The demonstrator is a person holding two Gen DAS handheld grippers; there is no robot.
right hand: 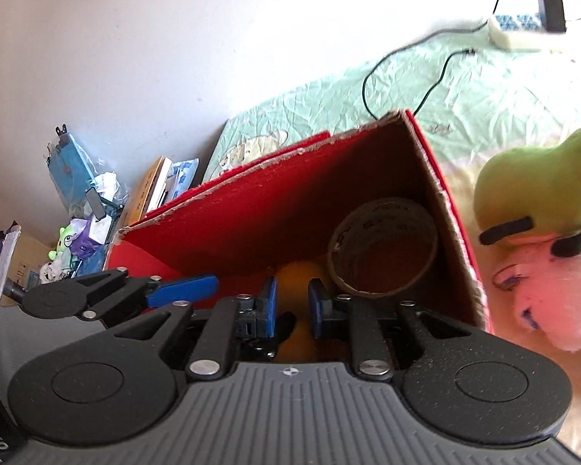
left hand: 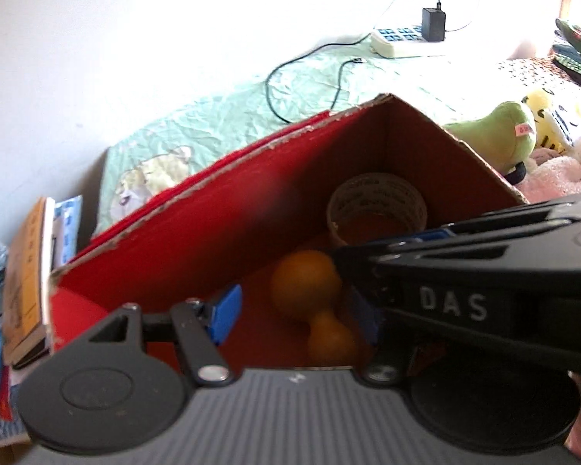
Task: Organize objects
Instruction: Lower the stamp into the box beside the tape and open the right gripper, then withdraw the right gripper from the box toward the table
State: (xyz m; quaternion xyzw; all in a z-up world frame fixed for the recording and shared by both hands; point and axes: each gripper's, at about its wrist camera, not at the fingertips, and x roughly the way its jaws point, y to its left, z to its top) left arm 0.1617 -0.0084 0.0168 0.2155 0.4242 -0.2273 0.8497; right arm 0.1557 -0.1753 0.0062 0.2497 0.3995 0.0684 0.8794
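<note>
An open red cardboard box [left hand: 213, 232] [right hand: 271, 209] lies on a pale green sheet. Inside it a roll of brownish tape [left hand: 368, 190] [right hand: 383, 209] stands in the far corner. An orange gourd-shaped toy [left hand: 306, 283] [right hand: 296, 271] lies on the box floor in front of the roll. My left gripper [left hand: 294, 317] is open, its blue pads wide apart above the toy and clear of it. My right gripper [right hand: 293, 306] hangs over the same toy with a narrow gap between its pads; they do not press on it. Its black housing [left hand: 464, 302] crosses the left wrist view.
A green plush [left hand: 503, 135] [right hand: 530, 178] and a pink plush [right hand: 554, 290] lie right of the box. A power strip with a charger [left hand: 399, 38] and a black cable sit at the back. Books [left hand: 27, 279] and bagged clutter [right hand: 77, 201] stand at the left by the wall.
</note>
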